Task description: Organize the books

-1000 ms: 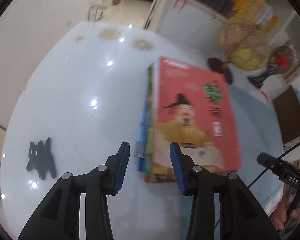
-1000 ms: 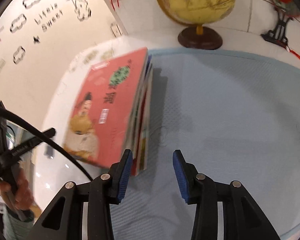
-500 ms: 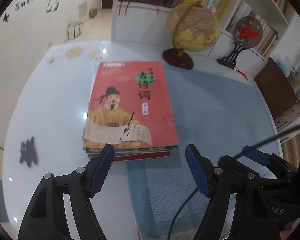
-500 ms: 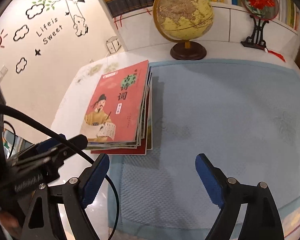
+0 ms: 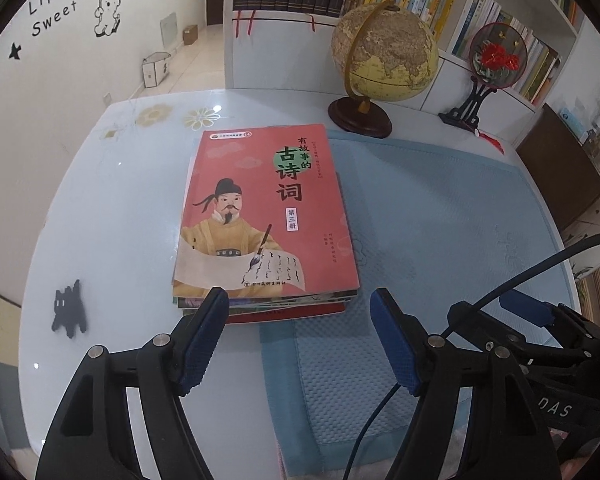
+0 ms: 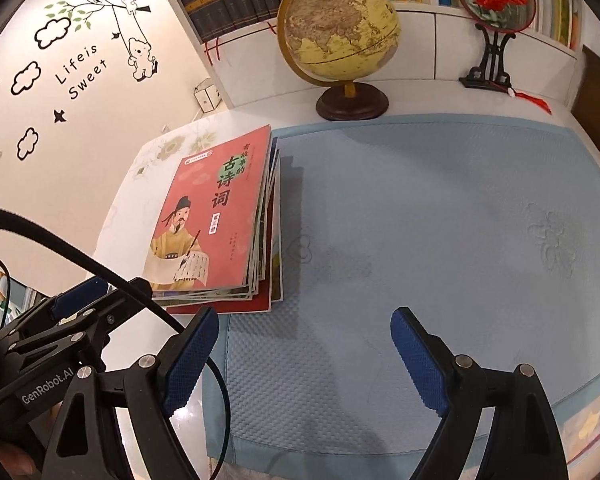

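Jaws on both tools stood spread and empty, having just been opening with nothing between them: the left gripper (image 5: 298, 334) hovered at six o'clock of the stack of books (image 5: 266, 216), the right gripper (image 6: 304, 354) just off the stack's near right corner. That stack lay flat, red-covered book on top, straddling the left edge of the blue mat (image 6: 440, 240) on the tabletop (image 5: 100, 208), with the globe (image 5: 384, 50) at one o'clock beyond it. Squaring the pile seemed finished or nearly so; lower edges looked slightly fanned, though distortion made that uncertain. Any further move would call for closing in from opposite sides to nudge the edges flush.
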Motion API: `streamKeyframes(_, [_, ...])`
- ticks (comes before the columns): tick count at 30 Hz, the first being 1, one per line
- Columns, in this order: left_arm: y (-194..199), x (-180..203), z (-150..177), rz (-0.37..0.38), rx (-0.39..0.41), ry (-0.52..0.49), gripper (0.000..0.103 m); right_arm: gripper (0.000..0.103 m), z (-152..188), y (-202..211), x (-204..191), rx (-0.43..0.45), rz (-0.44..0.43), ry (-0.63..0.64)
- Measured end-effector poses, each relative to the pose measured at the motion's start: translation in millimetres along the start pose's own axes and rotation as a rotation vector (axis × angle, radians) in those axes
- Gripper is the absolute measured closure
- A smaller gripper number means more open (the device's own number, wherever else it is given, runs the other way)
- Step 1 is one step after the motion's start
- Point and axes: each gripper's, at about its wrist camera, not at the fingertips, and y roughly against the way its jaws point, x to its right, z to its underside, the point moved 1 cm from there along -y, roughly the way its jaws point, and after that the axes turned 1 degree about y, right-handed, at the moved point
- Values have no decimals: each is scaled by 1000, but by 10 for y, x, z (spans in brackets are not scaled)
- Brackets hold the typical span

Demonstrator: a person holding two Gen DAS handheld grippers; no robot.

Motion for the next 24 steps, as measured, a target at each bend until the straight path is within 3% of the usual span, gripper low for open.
streamKeyframes(24, [-92, -48, -6, -12, -24, 25, 32, 17, -33, -79, -83, -23, -19, 63])
